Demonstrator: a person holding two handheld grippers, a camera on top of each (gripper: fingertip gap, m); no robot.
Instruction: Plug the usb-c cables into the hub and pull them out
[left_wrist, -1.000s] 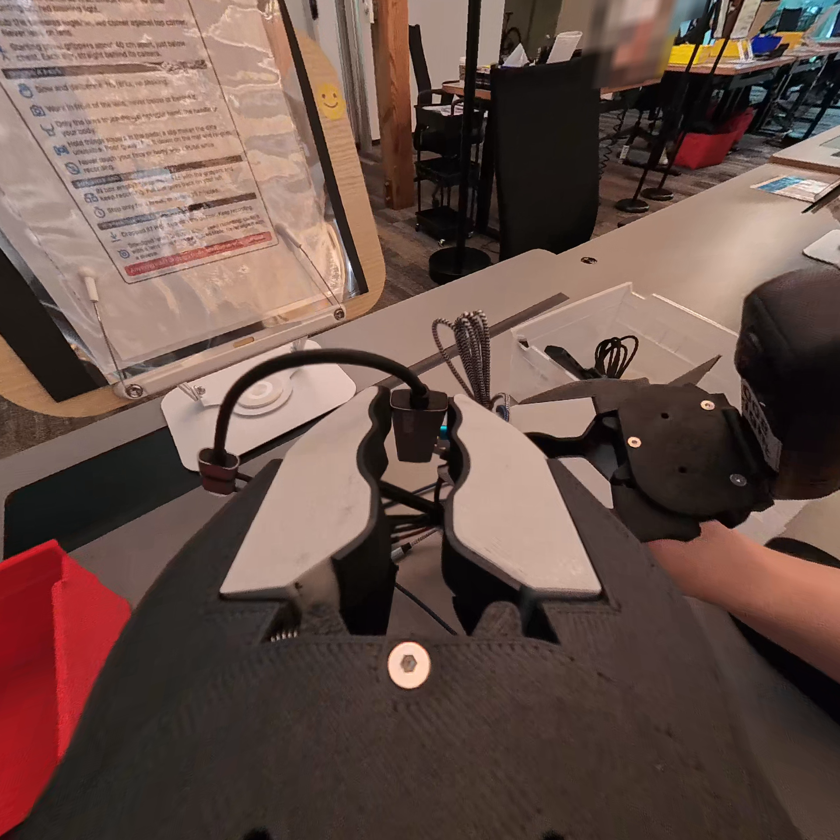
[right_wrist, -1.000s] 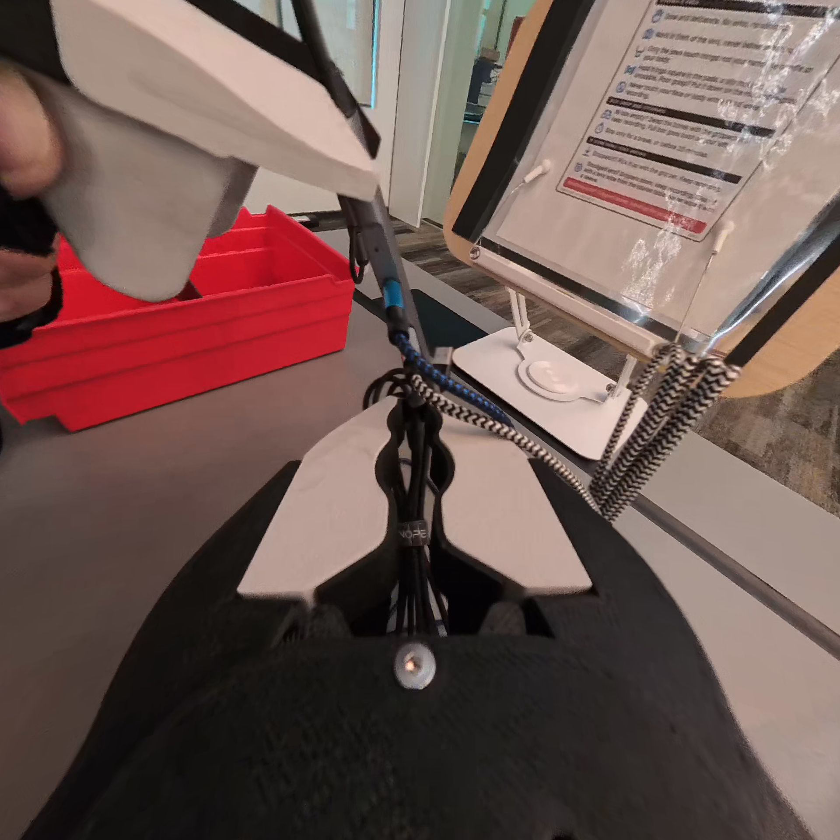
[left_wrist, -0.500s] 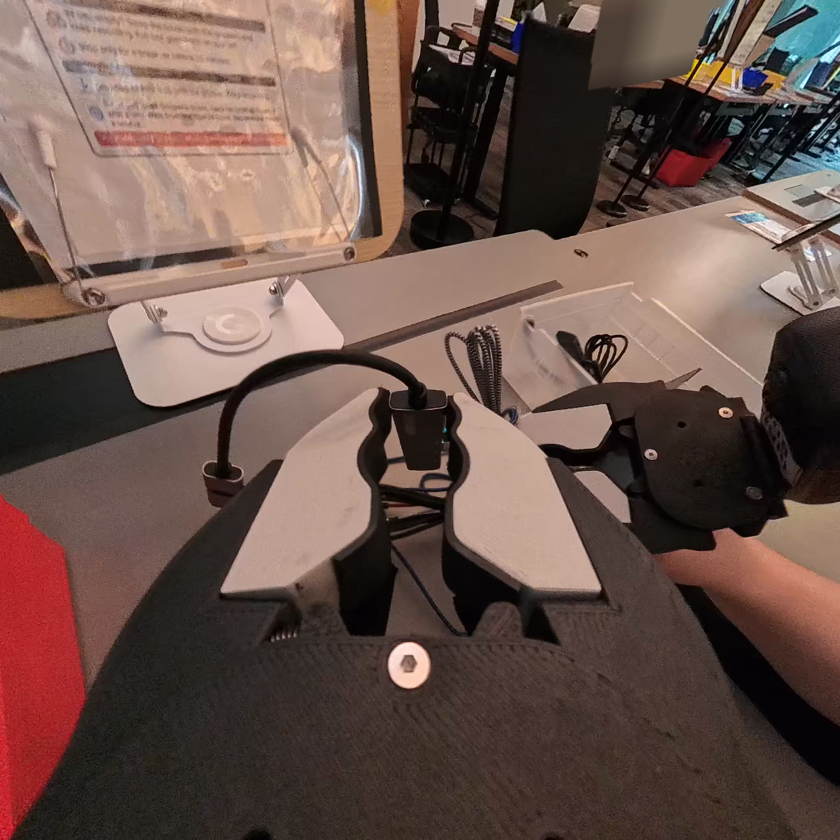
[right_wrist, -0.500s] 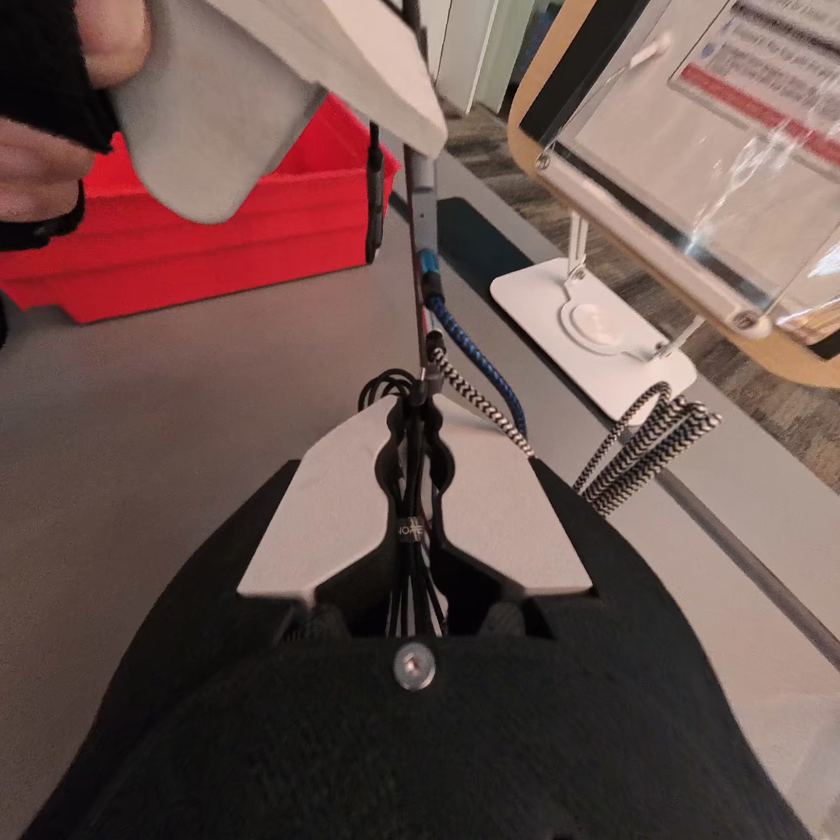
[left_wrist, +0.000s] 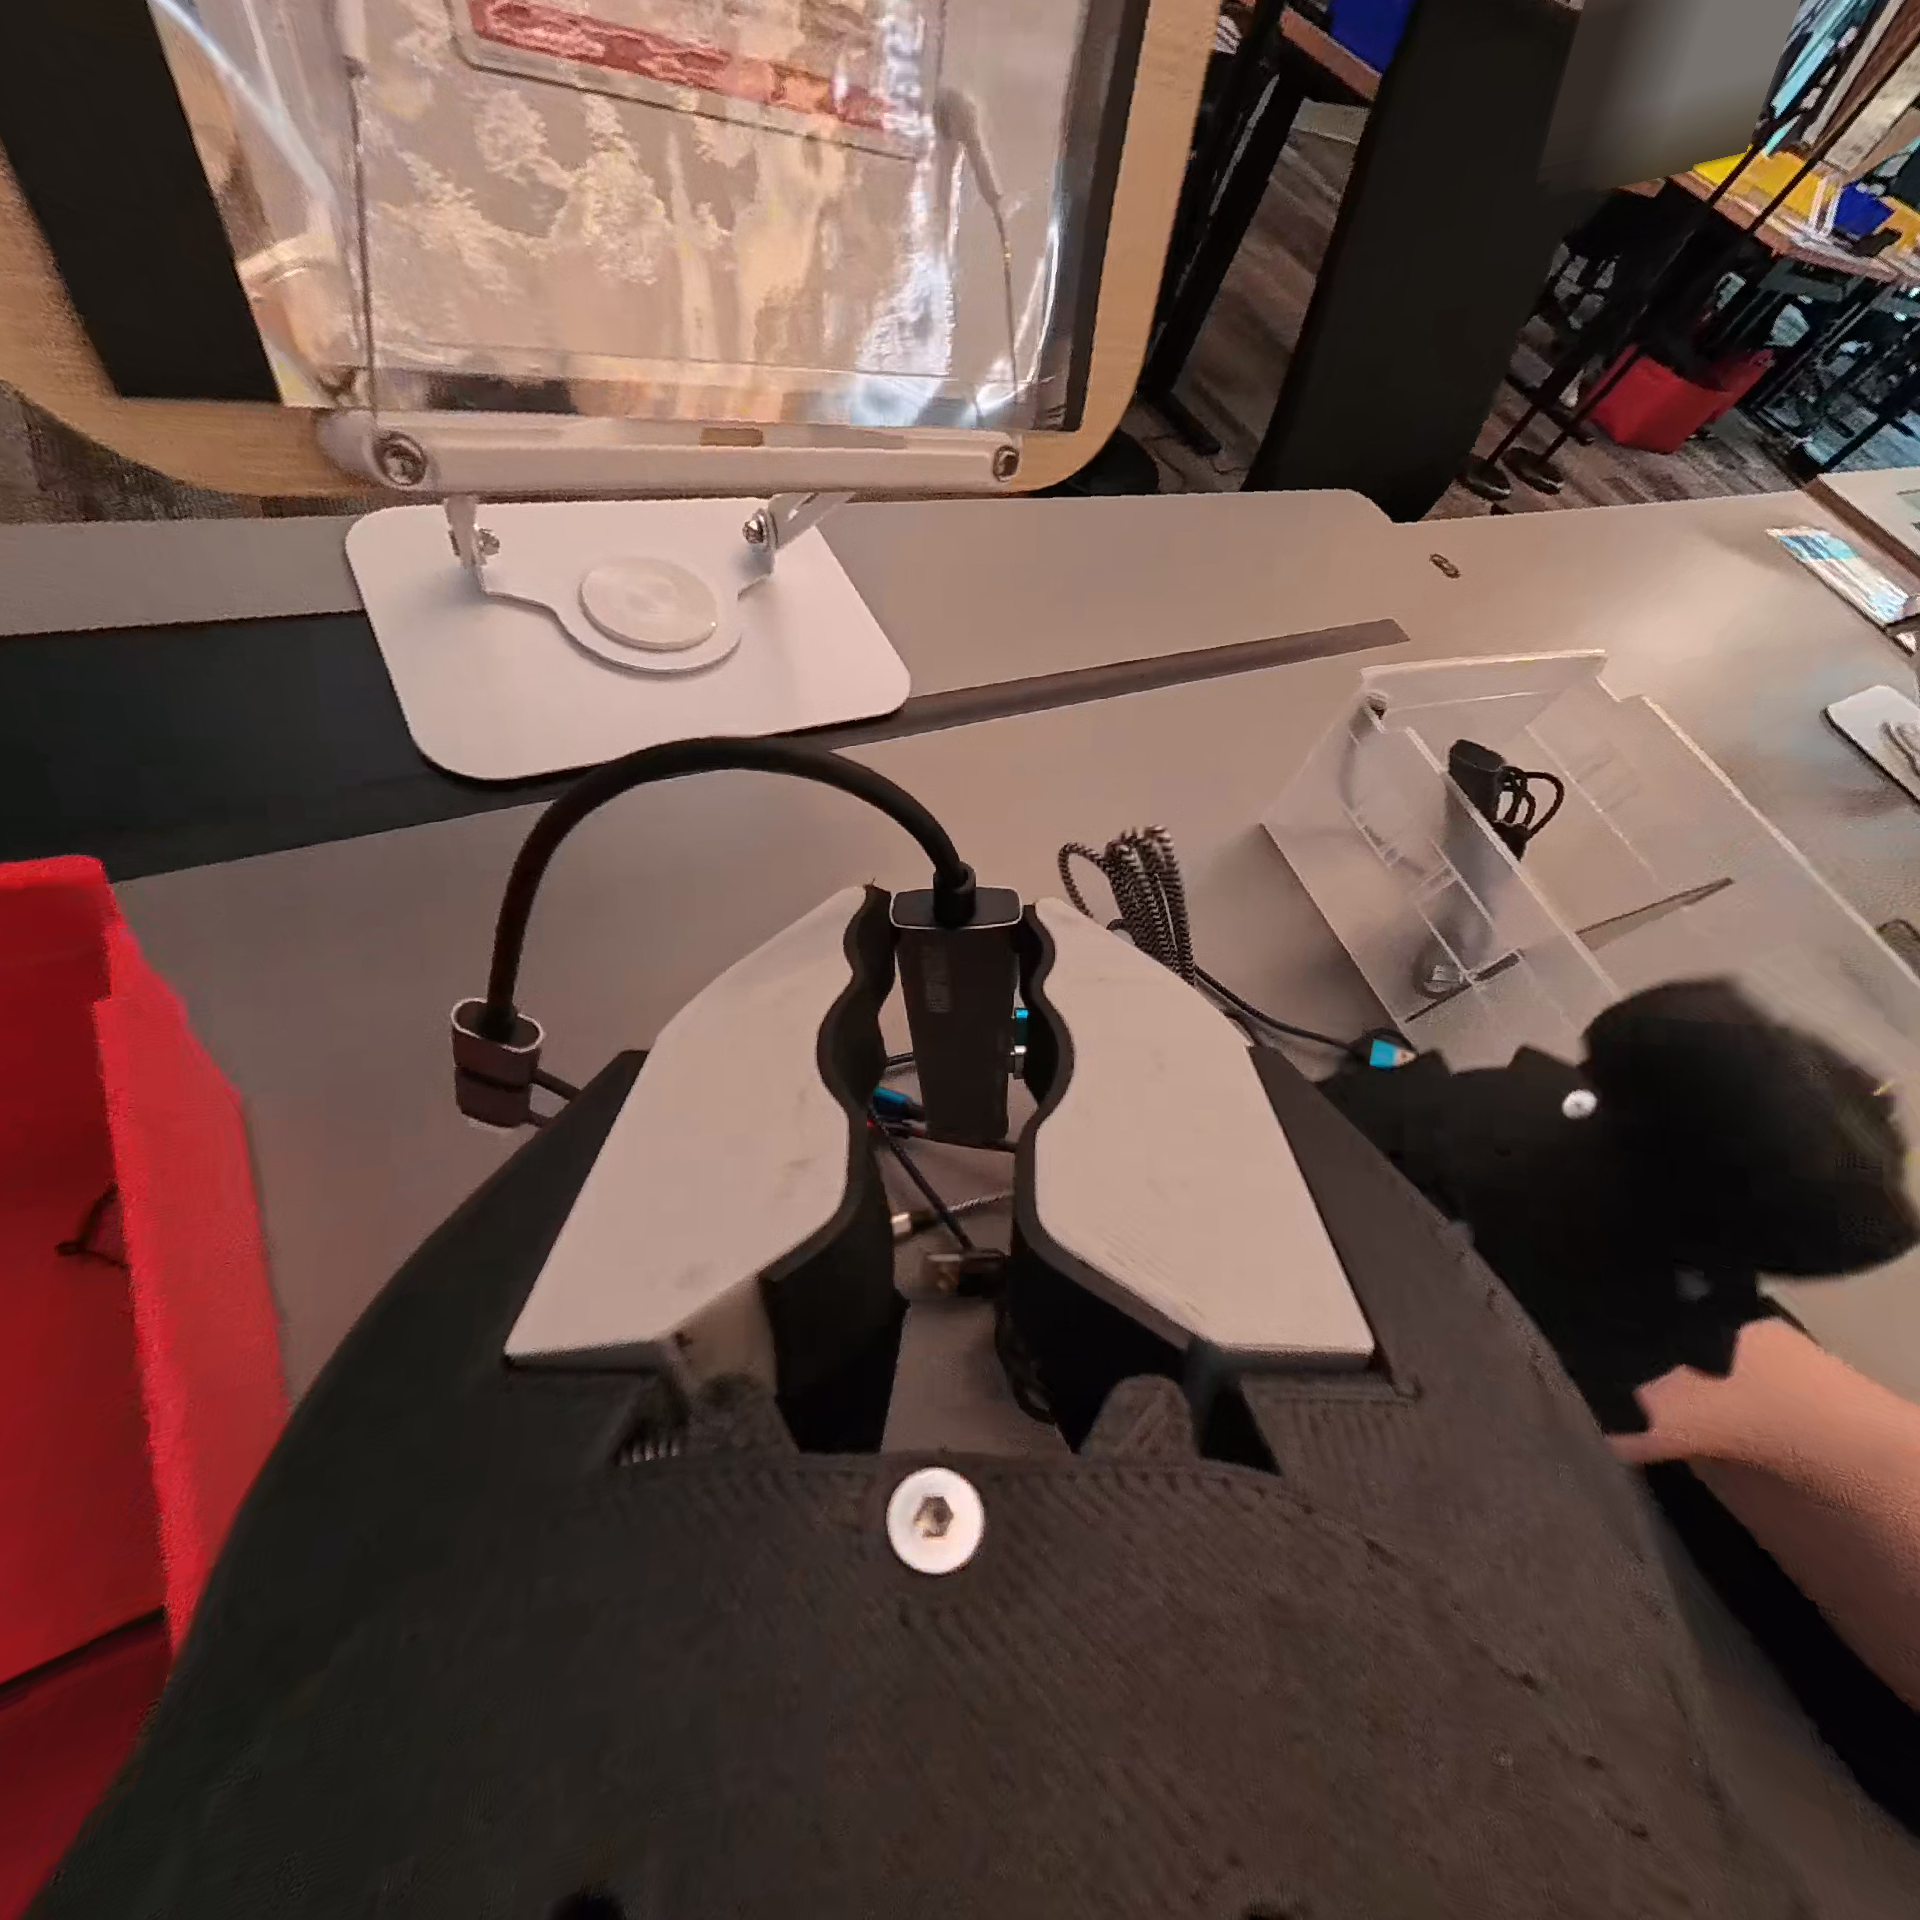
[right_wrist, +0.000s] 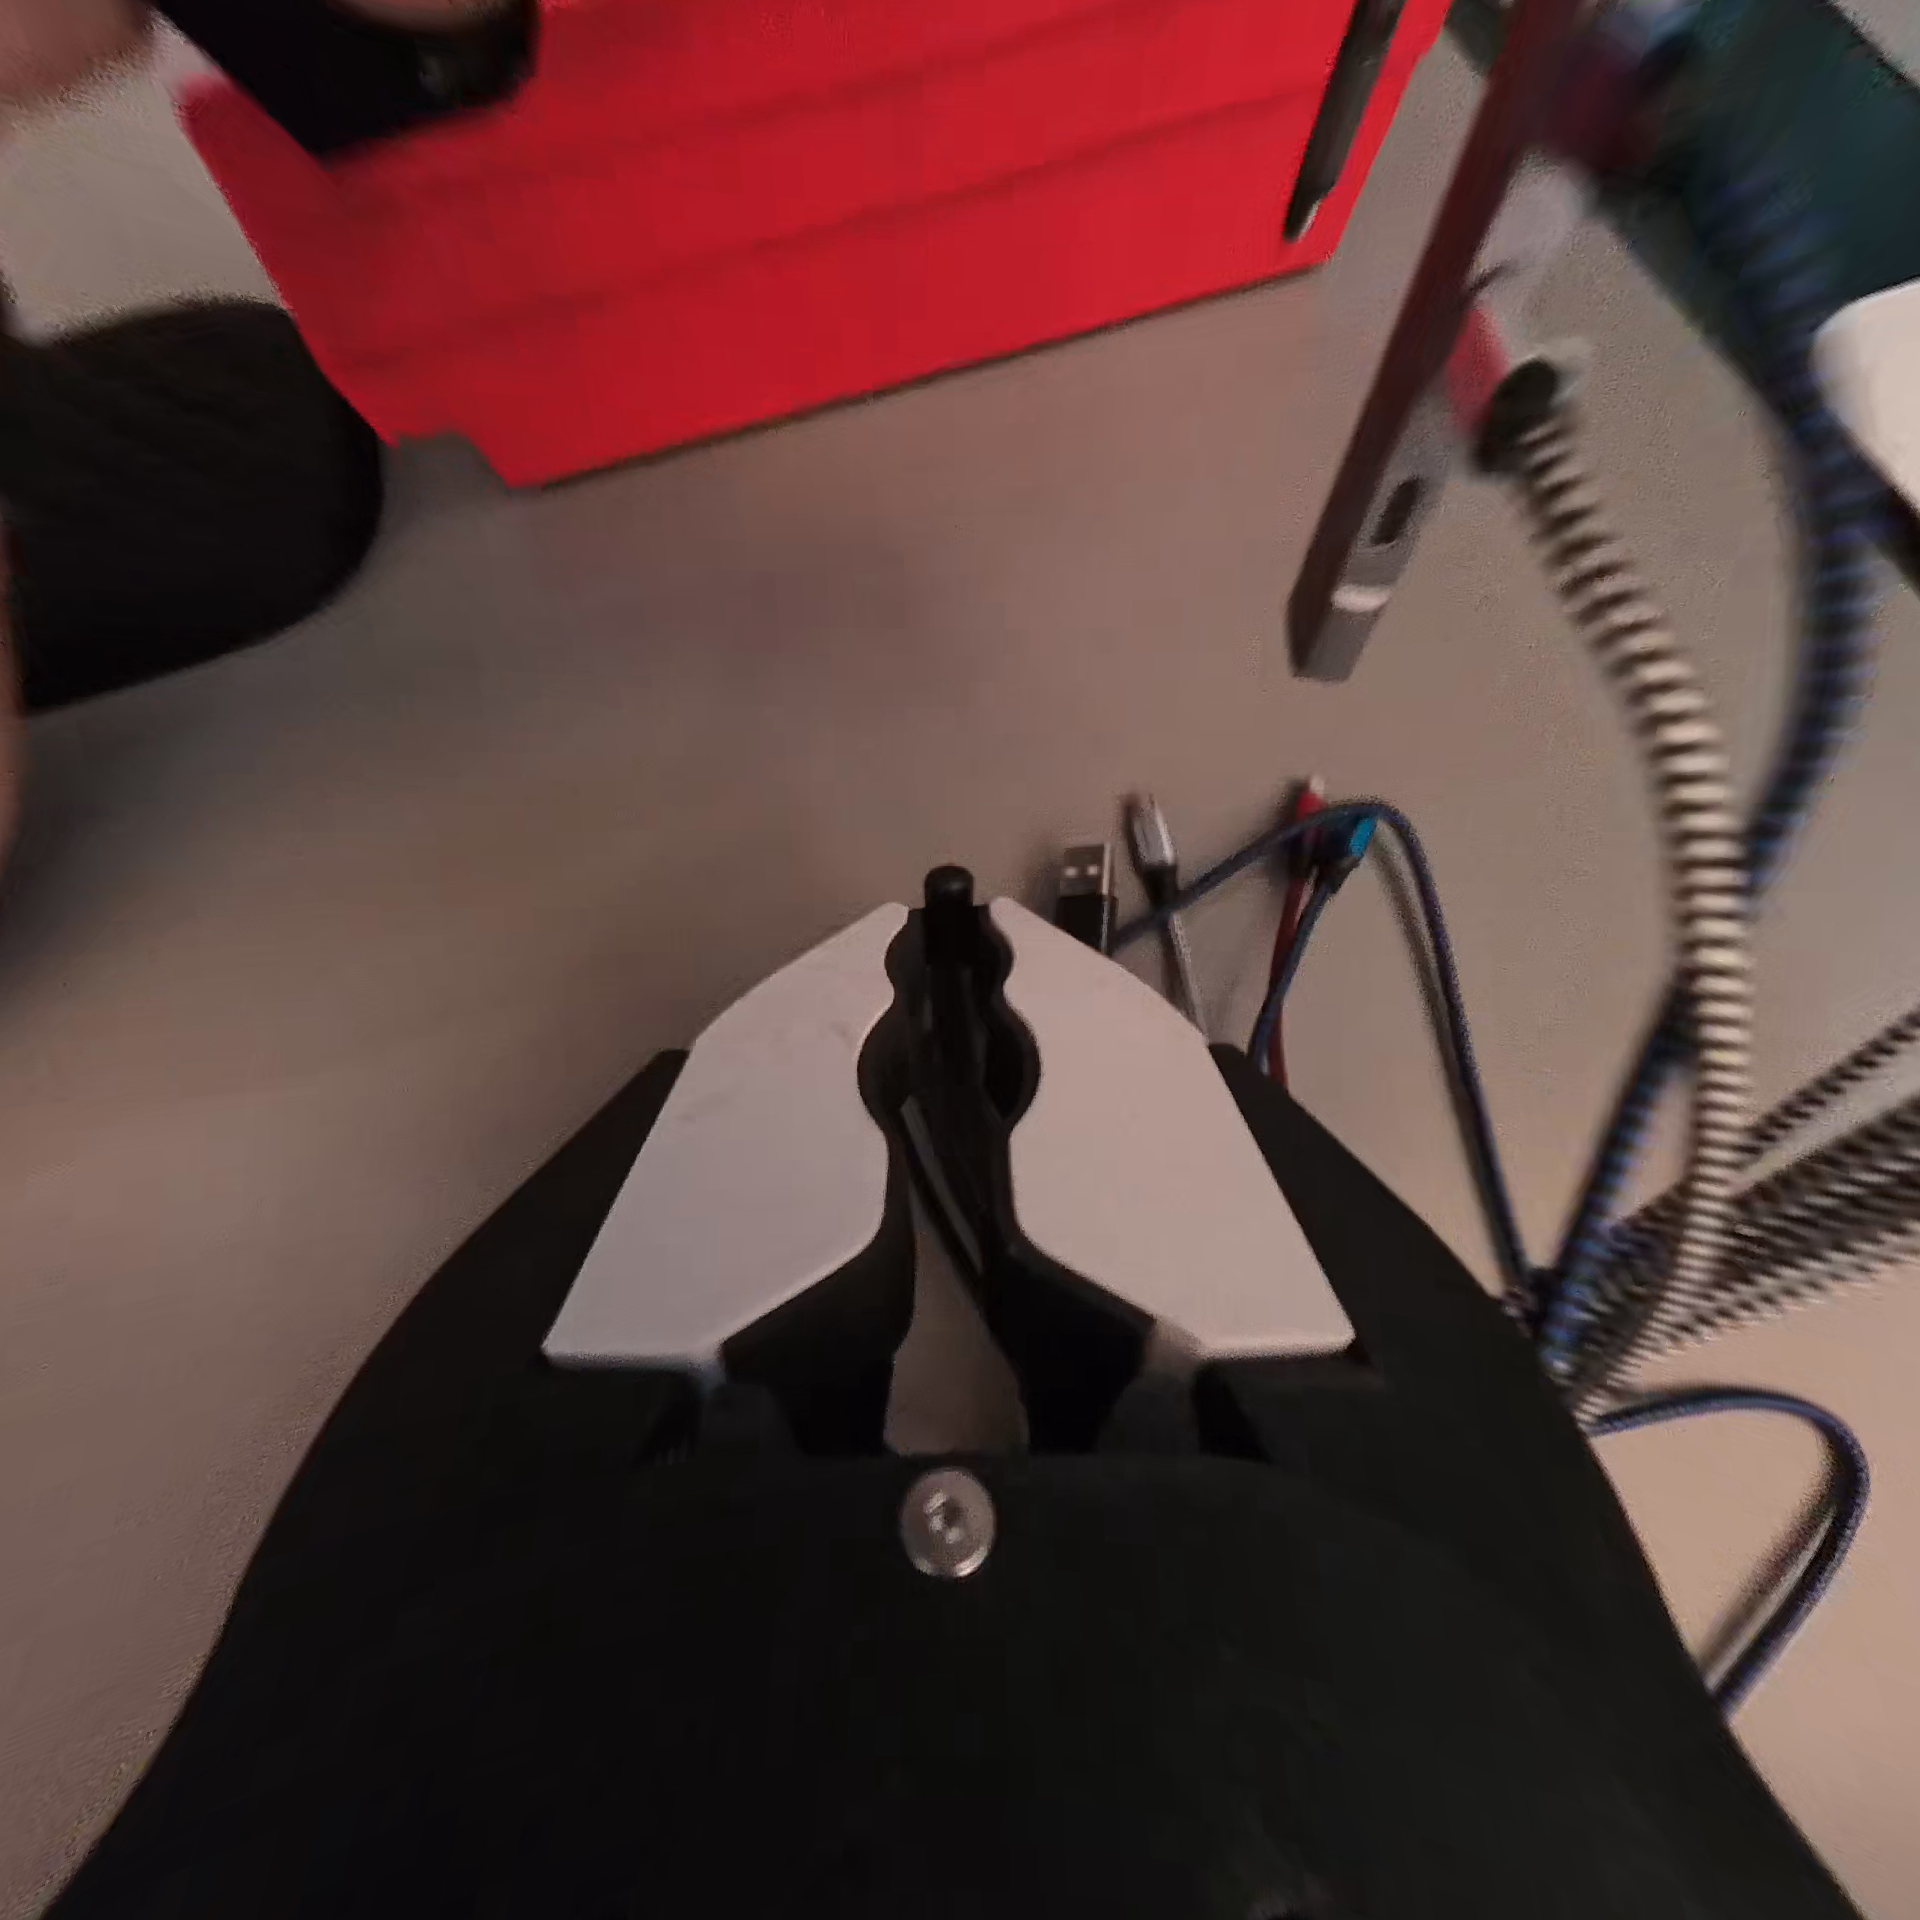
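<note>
The hub (left_wrist: 951, 1023), a slim dark grey bar, sits clamped between the fingertips of the left gripper (left_wrist: 951, 935), held above the grey table (left_wrist: 1039, 582); its long axis runs along the fingers, with the end bearing its own short black lead (left_wrist: 717, 764) pointing away from the camera. That lead arcs up and over to the left and ends in a dark plug (left_wrist: 494, 1049) hanging beside the left finger. A small mark shows on the hub's top face, too small to read. In the right wrist view the hub (right_wrist: 1382, 468) appears blurred, tilted, its free end pointing down toward the table. The right gripper (right_wrist: 951, 914) is closed on a black cable (right_wrist: 951, 1039), whose round black end pokes out just past the fingertips, the cable lying along the fingers. Near it on the table lie several loose cable ends (right_wrist: 1195, 883), with a braided black-and-white cable (right_wrist: 1621, 644) and a blue one (right_wrist: 1455, 1039) beyond. A red bin (right_wrist: 831, 208) stands farther back, a clear plastic tray (left_wrist: 1455, 831) to the right, and a sign holder on a white base (left_wrist: 634, 634) behind; its sheet carries print that is blurred by glare.
</note>
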